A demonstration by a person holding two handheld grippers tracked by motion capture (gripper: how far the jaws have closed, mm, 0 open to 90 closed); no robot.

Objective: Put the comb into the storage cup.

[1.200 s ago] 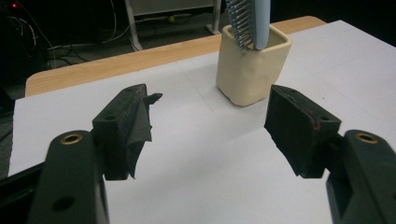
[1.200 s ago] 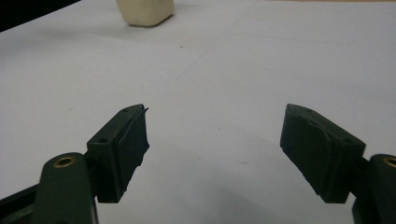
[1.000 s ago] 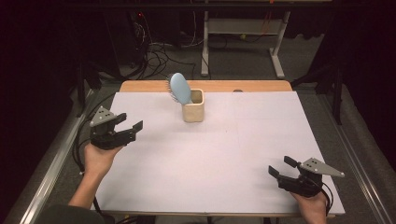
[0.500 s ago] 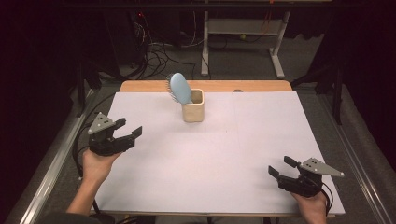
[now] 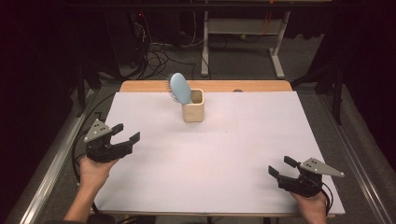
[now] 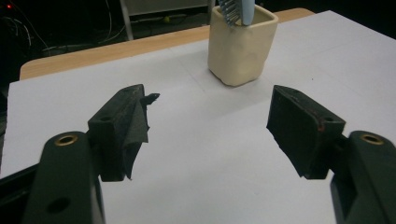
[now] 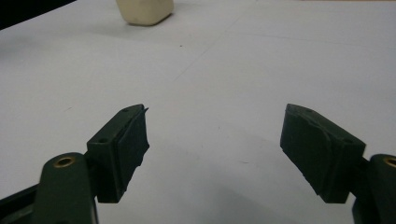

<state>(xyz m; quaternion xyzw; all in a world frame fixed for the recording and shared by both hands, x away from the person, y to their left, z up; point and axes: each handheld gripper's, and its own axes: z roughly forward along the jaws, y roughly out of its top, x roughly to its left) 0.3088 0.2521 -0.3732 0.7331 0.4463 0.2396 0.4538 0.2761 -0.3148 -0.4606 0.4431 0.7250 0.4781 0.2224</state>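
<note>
Compared with a second before, the left claw (image 5: 128, 133) had shifted a little toward six o'clock along the worktop's (image 5: 243, 154) left edge, and it now sat at about nine o'clock in the high view. Its jaws had just been opening and stood well apart, with nothing between them but bare white surface. In the left gripper view the same left claw (image 6: 210, 126) pointed at the cream cup (image 6: 241, 44), which stood upright ahead toward twelve o'clock, well apart from the fingertips.

The right claw (image 5: 282, 166) had kept its place near the worktop's near right corner, at about four o'clock in the high view, held in the person's right hand (image 5: 312, 205). Its jaws also stood wide apart and held nothing; in the right gripper view the right claw (image 7: 215, 140) showed only white surface in the gap, with the cup's base far off toward eleven o'clock.

The cup (image 5: 193, 105) had not moved: it stood toward twelve o'clock, near the far edge of the white sheet, just short of the bare wooden strip (image 5: 261, 86). The blue hairbrush (image 5: 180, 87) stood in it as before, head up and leaning toward ten o'clock, bristles on its left side
</note>
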